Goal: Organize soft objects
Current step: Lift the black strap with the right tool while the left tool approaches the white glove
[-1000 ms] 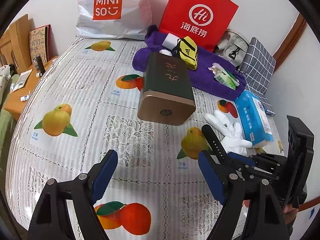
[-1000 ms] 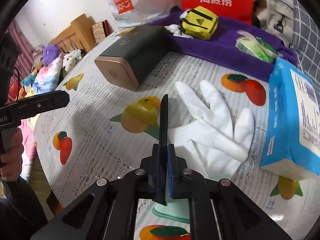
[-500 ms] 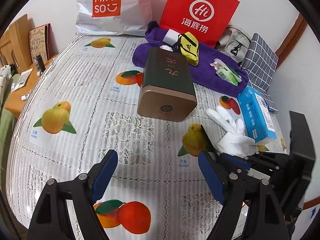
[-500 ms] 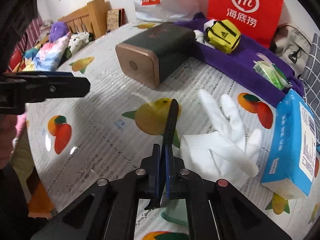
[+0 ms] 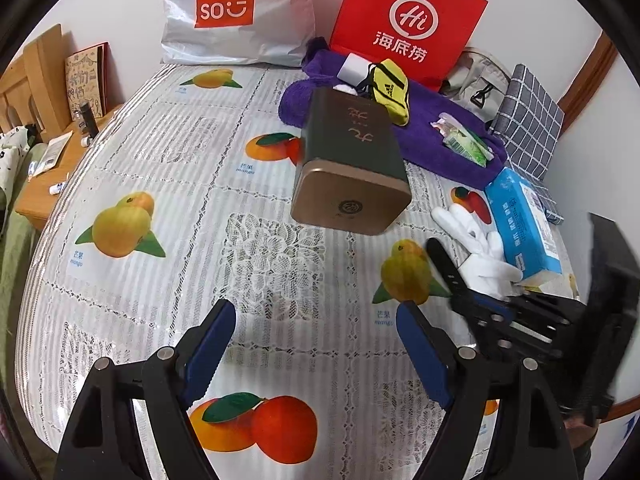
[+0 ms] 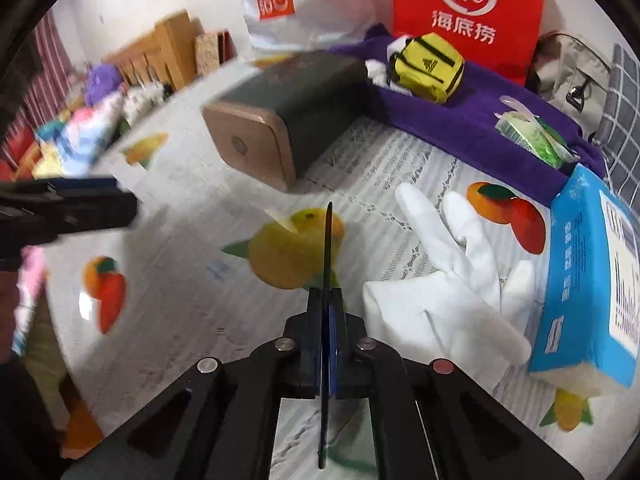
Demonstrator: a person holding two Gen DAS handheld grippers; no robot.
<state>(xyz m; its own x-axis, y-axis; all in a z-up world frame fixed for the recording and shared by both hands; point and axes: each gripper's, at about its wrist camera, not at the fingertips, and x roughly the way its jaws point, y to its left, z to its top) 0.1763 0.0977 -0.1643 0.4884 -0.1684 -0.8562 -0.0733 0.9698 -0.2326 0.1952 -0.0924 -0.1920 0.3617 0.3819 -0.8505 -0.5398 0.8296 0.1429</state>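
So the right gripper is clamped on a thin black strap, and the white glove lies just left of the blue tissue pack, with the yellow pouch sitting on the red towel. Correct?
One thing is off: the towel under the yellow pouch is purple, not red, as the right wrist view shows. The rest holds: the right gripper is clamped on the thin black strap, and the white glove lies left of the blue tissue pack.

A home bedroom, a table under a fruit-printed plastic lace cloth (image 5: 168, 168), a wooden headboard (image 6: 168, 48) at far left, white and red shopping bags (image 5: 404, 20) against the far wall.
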